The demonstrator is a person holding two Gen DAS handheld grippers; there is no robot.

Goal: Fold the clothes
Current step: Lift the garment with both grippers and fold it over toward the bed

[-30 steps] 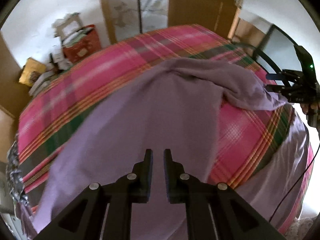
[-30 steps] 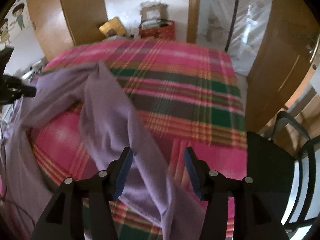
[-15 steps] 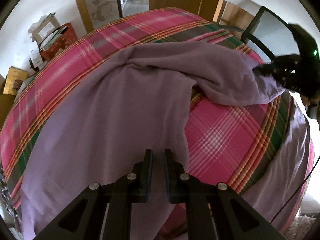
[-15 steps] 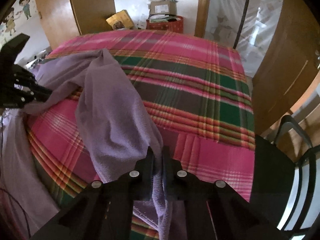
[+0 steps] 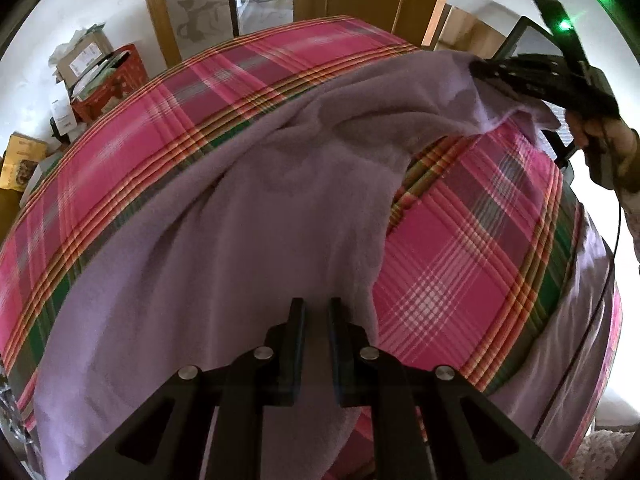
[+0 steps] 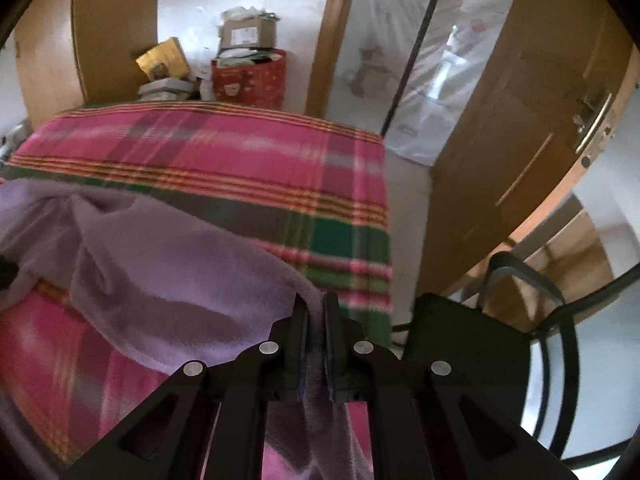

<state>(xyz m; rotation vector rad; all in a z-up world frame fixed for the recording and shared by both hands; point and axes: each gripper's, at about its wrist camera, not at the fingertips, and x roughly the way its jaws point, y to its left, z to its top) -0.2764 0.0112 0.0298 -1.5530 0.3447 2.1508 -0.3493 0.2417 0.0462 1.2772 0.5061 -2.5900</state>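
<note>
A lilac fleece garment [image 5: 248, 216] lies spread over a pink, green and orange plaid blanket [image 5: 168, 120] on a bed. My left gripper [image 5: 316, 308] is shut on the garment's near edge, with cloth between its pads. In the left wrist view my right gripper [image 5: 480, 68] sits at the upper right, a hand on its handle, lifting a far corner of the garment off the blanket. In the right wrist view my right gripper [image 6: 316, 304] is shut on a fold of the same lilac garment [image 6: 172, 272], which hangs down between its fingers.
A black metal chair [image 6: 472, 344] stands beside the bed at the right. A wooden door [image 6: 520, 152] is open behind it. A red box [image 6: 248, 76] and cardboard packages [image 6: 164, 58] sit on the floor past the bed's far end.
My right gripper went from open above the garment to shut on its corner, then lifted it and carried it toward the bed's far side. My left gripper kept its grip and shifted a little.
</note>
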